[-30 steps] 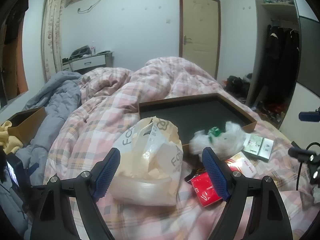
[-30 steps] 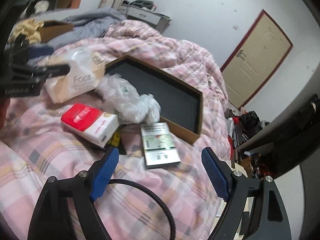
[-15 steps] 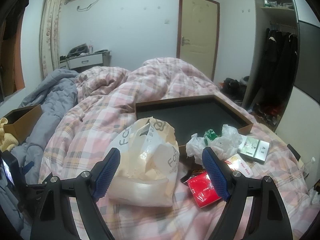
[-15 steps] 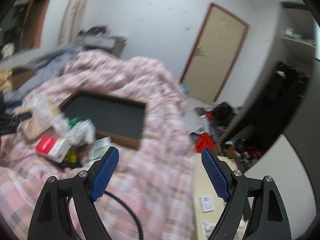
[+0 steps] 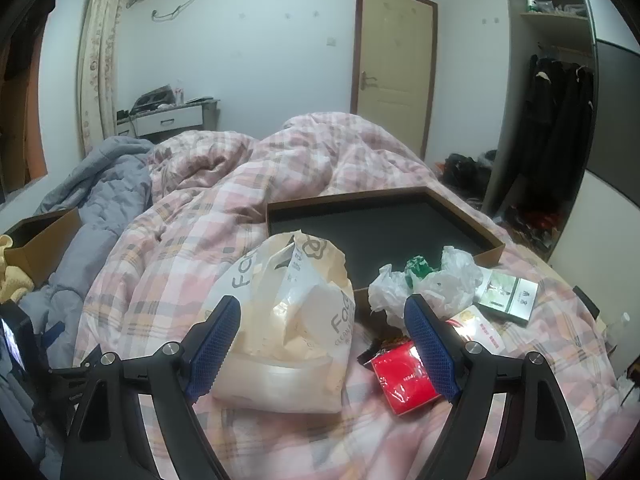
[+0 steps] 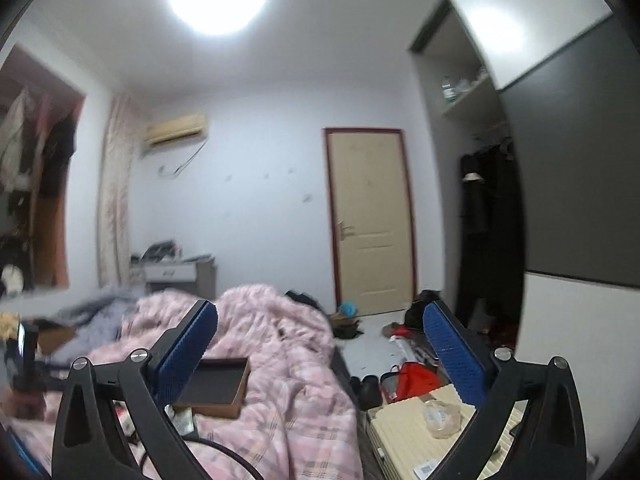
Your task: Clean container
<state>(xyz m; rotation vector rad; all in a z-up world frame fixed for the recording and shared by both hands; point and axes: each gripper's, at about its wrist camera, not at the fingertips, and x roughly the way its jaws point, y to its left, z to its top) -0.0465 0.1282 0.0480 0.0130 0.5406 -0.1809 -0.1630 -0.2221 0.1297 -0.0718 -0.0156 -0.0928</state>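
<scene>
A shallow brown tray with a dark inside (image 5: 486, 240) lies on the pink plaid quilt; nothing lies inside it. In front of it sit a beige tissue pack (image 5: 288, 320), a crumpled white plastic bag (image 5: 428, 280), a red packet (image 5: 402, 380) and a green-white box (image 5: 506, 296). My left gripper (image 5: 322, 344) is open just above the tissue pack and holds nothing. My right gripper (image 6: 320, 344) is open and empty, raised and pointing at the far wall and door; the tray (image 6: 222, 402) shows low behind its left finger.
A cardboard box (image 5: 36, 240) with yellow cloth and a grey quilt (image 5: 96, 200) lie on the left. Right of the bed, on the floor, stand a cream suitcase (image 6: 404, 432), a red bag (image 6: 416, 378) and shoes. A wardrobe fills the right side.
My right gripper has swung up and away from the bed items, from looking down at them to facing the door and ceiling light. The left gripper has stayed nearly still.
</scene>
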